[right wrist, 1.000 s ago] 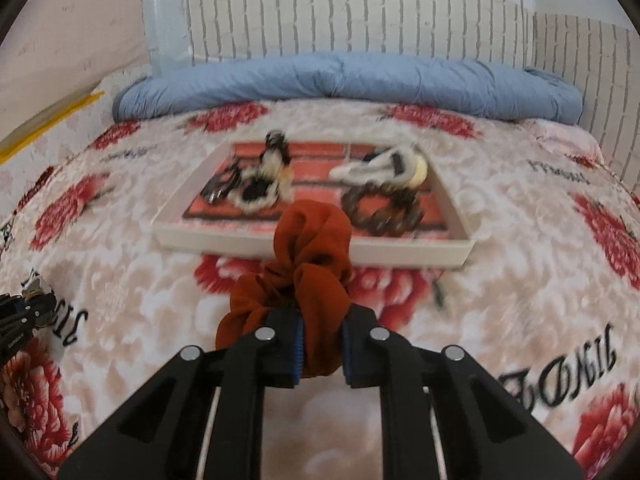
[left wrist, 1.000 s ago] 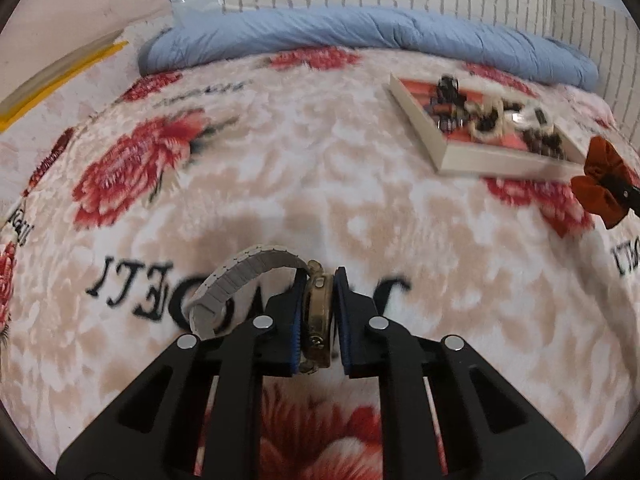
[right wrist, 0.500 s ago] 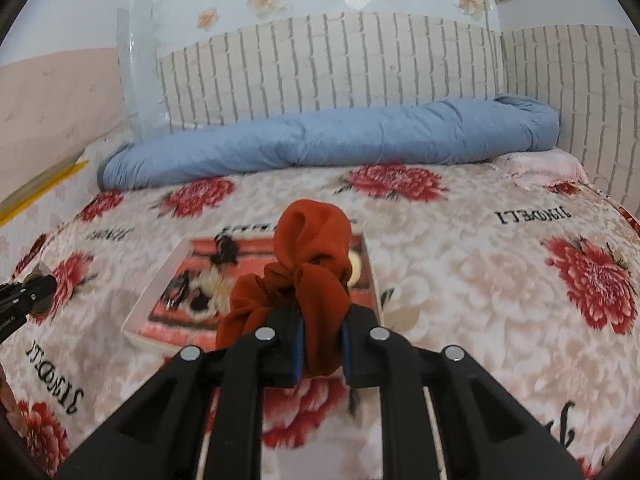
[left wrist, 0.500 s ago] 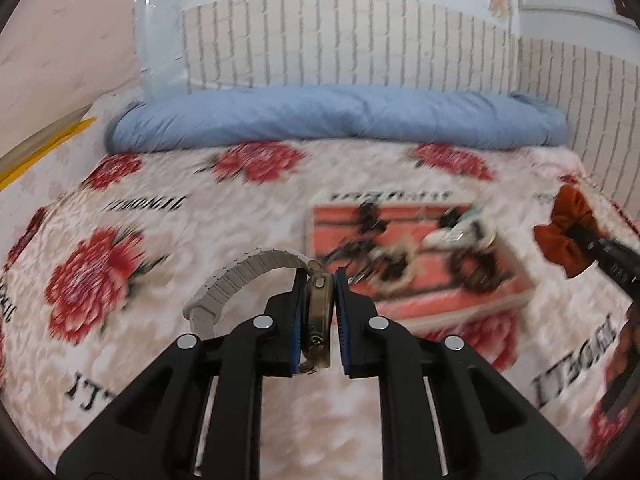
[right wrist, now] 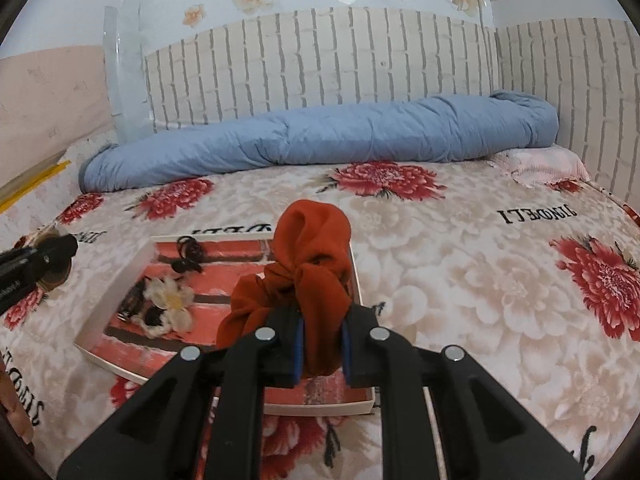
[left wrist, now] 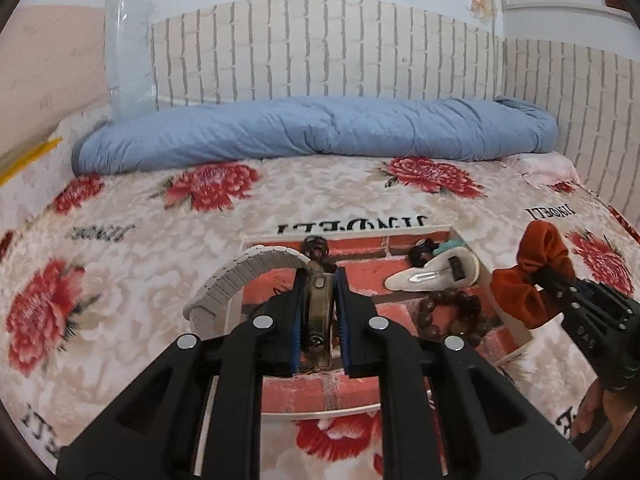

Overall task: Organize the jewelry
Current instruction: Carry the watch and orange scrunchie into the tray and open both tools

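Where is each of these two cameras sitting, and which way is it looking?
Left wrist: rides on the left gripper, looking forward along its fingers over the watch and tray toward the brick-pattern wall; the right gripper shows at right.
Right wrist: rides on the right gripper, facing the same wall past its rust scrunchie; the left gripper shows at left.
Shared: tray, blue quilt, floral blanket.

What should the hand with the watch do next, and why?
Probably lower the watch a little and let go. The left gripper is shut on it and already hangs over the tray, above bare floor near the beads. The right gripper holds its scrunchie off to the side.
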